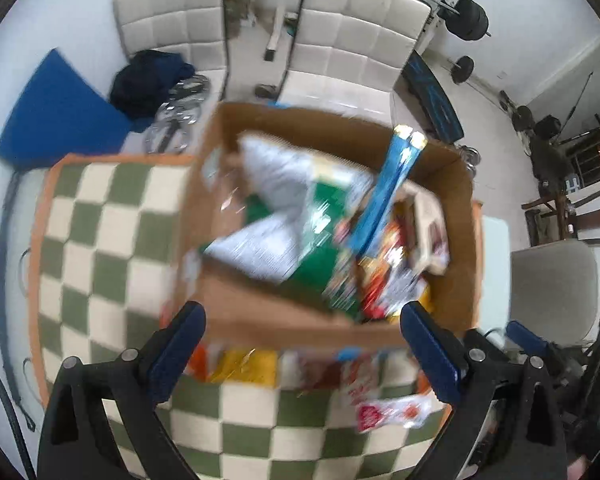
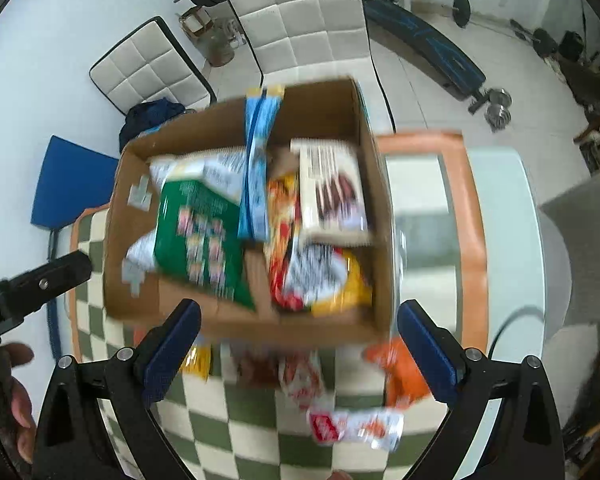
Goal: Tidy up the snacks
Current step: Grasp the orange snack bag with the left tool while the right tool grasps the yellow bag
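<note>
Plainly, both the left gripper (image 1: pixel 302 354) and the right gripper (image 2: pixel 298 350) hang wide apart and empty, near the open brown cardboard box (image 2: pixel 236 316) stuffed with snack packets. Loose packets lie on the green-and-cream checked cloth (image 2: pixel 260 440) before it. The tall blue packet (image 2: pixel 258 168) leans upright; a careless reach could topple it, and the blurred views suggest fast motion

Soft, even daylight filled both views, bright with no hard shadows. Motion blur smeared the cardboard box (image 1: pixel 332 216) and its snack packets (image 2: pixel 204 232), their print unreadable. Fisheye curvature bent the chairs (image 1: pixel 352 36) and room edges, and black vignette closed the corners.
</note>
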Demonstrator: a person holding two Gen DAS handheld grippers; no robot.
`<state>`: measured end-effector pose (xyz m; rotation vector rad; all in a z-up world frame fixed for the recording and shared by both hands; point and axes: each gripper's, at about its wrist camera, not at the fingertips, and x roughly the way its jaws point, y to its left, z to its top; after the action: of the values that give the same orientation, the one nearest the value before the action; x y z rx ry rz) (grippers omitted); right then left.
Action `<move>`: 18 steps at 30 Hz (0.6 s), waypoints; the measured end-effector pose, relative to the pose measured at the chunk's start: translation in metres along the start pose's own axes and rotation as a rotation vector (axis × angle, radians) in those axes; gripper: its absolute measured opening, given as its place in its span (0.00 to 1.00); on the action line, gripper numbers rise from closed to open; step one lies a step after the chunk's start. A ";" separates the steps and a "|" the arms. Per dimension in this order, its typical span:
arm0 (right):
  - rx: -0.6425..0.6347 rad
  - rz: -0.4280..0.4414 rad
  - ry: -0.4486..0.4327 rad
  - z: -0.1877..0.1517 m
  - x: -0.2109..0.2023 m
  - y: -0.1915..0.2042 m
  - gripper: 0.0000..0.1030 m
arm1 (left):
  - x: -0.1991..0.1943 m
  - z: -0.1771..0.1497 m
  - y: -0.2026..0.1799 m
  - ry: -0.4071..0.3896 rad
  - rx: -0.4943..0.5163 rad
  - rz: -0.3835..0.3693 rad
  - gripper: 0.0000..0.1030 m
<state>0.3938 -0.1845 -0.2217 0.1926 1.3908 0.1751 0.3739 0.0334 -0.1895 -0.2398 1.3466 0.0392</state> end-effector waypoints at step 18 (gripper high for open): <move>0.090 0.169 0.161 -0.109 0.109 0.095 0.98 | 0.052 -0.109 0.153 0.075 -0.133 0.167 0.97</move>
<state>0.3040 -0.0633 -0.3224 0.3783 1.5443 0.2736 0.2553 0.1558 -0.2850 -0.2417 1.4379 0.2626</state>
